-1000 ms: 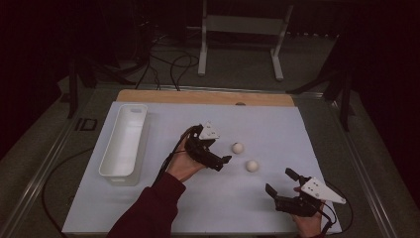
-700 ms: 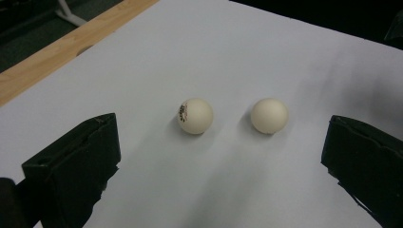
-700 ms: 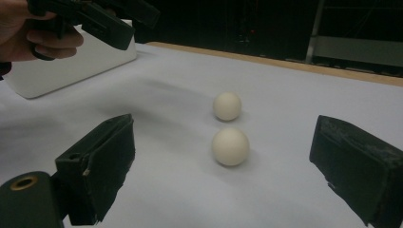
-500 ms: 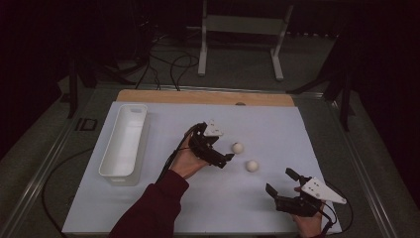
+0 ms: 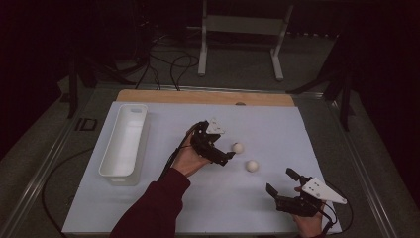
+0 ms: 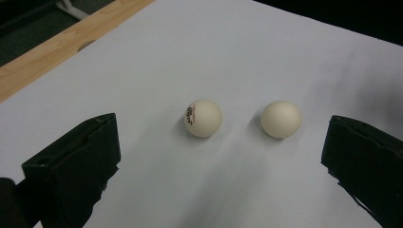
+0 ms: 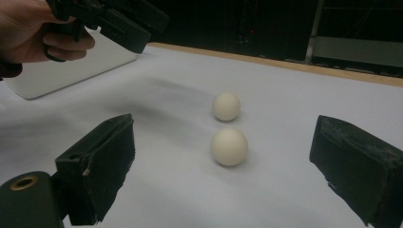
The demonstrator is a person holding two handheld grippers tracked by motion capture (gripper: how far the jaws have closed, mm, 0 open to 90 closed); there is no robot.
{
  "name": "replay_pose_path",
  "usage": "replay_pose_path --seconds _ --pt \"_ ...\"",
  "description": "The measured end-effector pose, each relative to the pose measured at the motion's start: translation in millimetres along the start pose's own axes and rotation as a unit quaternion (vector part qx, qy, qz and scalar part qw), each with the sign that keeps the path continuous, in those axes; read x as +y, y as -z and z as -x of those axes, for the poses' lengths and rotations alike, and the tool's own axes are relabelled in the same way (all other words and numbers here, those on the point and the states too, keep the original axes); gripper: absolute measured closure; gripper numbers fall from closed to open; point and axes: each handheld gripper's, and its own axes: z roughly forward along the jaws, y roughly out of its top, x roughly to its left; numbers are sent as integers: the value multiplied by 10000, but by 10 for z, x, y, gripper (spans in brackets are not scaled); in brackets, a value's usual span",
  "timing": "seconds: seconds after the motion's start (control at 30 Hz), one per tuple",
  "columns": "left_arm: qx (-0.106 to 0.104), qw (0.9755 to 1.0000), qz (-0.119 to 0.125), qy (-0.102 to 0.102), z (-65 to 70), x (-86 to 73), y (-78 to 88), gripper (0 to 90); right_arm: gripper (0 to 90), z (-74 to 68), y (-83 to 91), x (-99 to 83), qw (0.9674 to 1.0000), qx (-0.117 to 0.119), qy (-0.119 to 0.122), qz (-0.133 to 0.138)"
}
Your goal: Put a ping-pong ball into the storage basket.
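Note:
Two white ping-pong balls lie close together on the white mat. The farther ball (image 5: 238, 147) (image 6: 203, 118) (image 7: 226, 106) carries small print. The nearer ball (image 5: 252, 165) (image 6: 281, 119) (image 7: 229, 147) looks plain. My left gripper (image 5: 224, 148) (image 6: 222, 142) is open just left of the balls, and both sit ahead between its wide jaws. My right gripper (image 5: 281, 181) (image 7: 224, 128) is open near the mat's front right, facing the balls from the near side. Neither gripper touches a ball.
A long white tray (image 5: 106, 158) (image 7: 62, 71) stands on the left of the mat. A wooden strip (image 5: 198, 96) runs along the mat's far edge. Beyond the table are cables and a metal stand on the floor.
My left gripper has edged to the right, closer to the two balls. The right gripper and both balls have stayed put.

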Motion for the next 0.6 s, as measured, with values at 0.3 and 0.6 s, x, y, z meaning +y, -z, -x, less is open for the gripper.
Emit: replay_pose_path --seconds 0.3,0.6 --pt "-15 9999 -99 35 -38 -21 -65 0 74 -2 -1 0 10000 -4 6 -11" --pt "-7 9998 -193 56 -61 -35 -132 0 74 -4 -2 0 10000 5 12 -11"
